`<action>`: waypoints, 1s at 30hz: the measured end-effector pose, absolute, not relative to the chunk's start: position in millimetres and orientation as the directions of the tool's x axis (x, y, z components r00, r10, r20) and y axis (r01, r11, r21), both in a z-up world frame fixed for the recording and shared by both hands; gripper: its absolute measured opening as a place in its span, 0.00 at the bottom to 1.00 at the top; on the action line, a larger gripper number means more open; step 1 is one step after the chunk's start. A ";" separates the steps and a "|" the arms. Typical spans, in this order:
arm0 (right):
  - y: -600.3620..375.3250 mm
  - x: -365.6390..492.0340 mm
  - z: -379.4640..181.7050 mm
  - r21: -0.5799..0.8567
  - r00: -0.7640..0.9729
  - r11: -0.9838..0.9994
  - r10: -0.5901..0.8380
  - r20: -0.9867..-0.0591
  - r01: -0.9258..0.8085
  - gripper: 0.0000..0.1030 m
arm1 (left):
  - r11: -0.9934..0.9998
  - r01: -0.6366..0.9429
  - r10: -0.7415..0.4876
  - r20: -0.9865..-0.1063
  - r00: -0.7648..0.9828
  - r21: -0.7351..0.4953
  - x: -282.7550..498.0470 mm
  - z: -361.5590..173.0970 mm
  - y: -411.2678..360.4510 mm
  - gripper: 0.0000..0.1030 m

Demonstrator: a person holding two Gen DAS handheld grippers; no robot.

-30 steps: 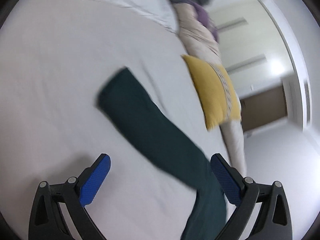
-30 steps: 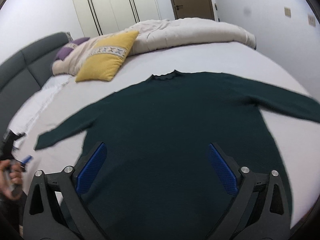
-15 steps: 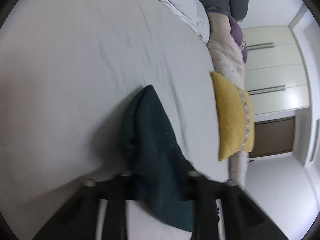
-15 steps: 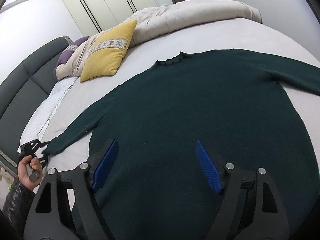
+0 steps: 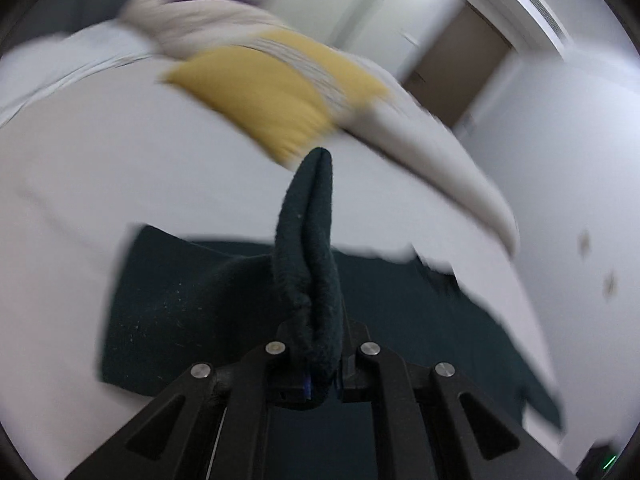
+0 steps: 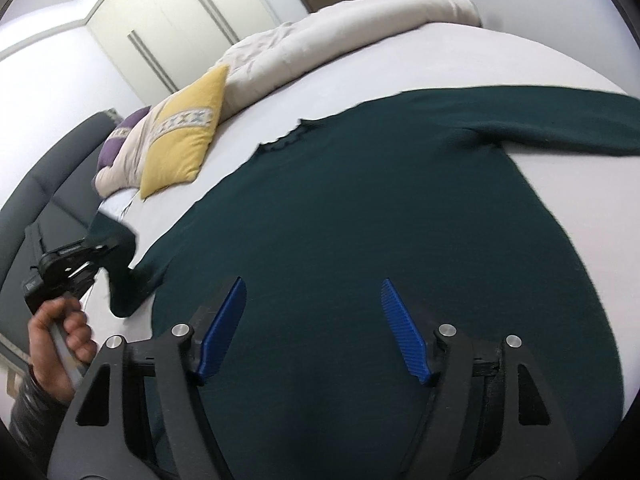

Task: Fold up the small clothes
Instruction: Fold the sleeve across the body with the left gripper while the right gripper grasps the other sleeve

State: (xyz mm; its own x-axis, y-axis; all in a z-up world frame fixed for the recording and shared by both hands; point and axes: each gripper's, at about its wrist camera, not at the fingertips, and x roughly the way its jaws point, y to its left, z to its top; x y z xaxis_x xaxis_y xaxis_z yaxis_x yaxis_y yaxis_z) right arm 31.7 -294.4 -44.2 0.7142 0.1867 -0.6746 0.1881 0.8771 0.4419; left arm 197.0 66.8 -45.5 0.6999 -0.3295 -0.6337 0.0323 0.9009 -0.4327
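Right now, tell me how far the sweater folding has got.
Done: the sweater lies spread flat on the bed, neck toward the pillow. In hand: the left gripper is shut on the sleeve end, lifted off the bed. The right gripper hangs open above the sweater's body, holding nothing. Left: no fold shows yet; both sleeves and the body remain to fold.

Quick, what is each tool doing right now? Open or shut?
Left tool: shut on the sleeve of the green sweater.
Right tool: open, holding nothing, above the sweater.
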 end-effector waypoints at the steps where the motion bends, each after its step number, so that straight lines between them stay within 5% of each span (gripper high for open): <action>1: -302.1 34.6 -47.3 0.448 0.711 0.872 0.187 -0.678 0.199 0.66 | 0.917 0.070 -0.331 -0.650 0.684 -0.393 197.2 -52.4 41.2 0.08; 4: -320.2 46.5 -54.5 0.452 0.691 0.866 0.193 -0.696 0.214 0.67 | 0.948 0.142 -0.310 -0.730 0.608 -0.284 199.1 -88.4 -21.1 0.13; 8: -327.8 63.5 -60.5 0.435 0.661 0.879 0.211 -0.720 0.194 0.74 | 0.952 0.151 -0.304 -0.754 0.583 -0.267 172.4 -105.2 -33.2 0.32; 10: -321.1 81.5 -59.7 0.442 0.656 0.883 0.239 -0.716 0.160 0.77 | 0.953 0.158 -0.300 -0.742 0.600 -0.258 160.9 -92.3 -23.3 0.73; 12: -307.8 103.7 -57.9 0.455 0.644 0.882 0.278 -0.713 0.122 0.77 | 0.955 0.184 -0.296 -0.695 0.655 -0.234 138.8 -74.8 -17.1 0.83; 21: -218.3 239.2 -98.4 0.504 0.443 0.861 0.426 -0.789 0.071 0.76 | 0.930 0.083 -0.311 -0.647 0.696 -0.358 118.4 -70.4 73.9 0.76; 24: -202.3 261.4 -106.8 0.432 0.439 0.900 0.365 -0.821 0.060 0.64 | 0.924 0.039 -0.297 -0.648 0.702 -0.381 120.5 -73.6 99.1 0.75; 26: -189.3 273.1 -106.4 0.386 0.440 0.922 0.337 -0.832 0.023 0.29 | 0.916 0.013 -0.294 -0.646 0.704 -0.402 123.5 -75.3 113.9 0.74; 28: -185.8 280.6 -105.2 0.356 0.432 0.934 0.324 -0.841 -0.007 0.09 | 0.905 -0.013 -0.294 -0.647 0.704 -0.426 127.1 -78.3 126.5 0.74; 30: -187.0 280.0 -99.3 0.351 0.449 0.936 0.326 -0.832 -0.028 0.07 | 0.896 -0.034 -0.291 -0.643 0.708 -0.443 130.8 -78.7 136.7 0.74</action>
State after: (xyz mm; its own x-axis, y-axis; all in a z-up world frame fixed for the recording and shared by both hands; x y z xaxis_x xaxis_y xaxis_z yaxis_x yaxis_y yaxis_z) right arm 280.0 -187.0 -99.3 0.4488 0.3256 -0.8322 -0.0277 0.9359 0.3512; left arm 130.8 136.7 -78.6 0.7081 -0.2911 -0.6433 -0.0344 0.8958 -0.4432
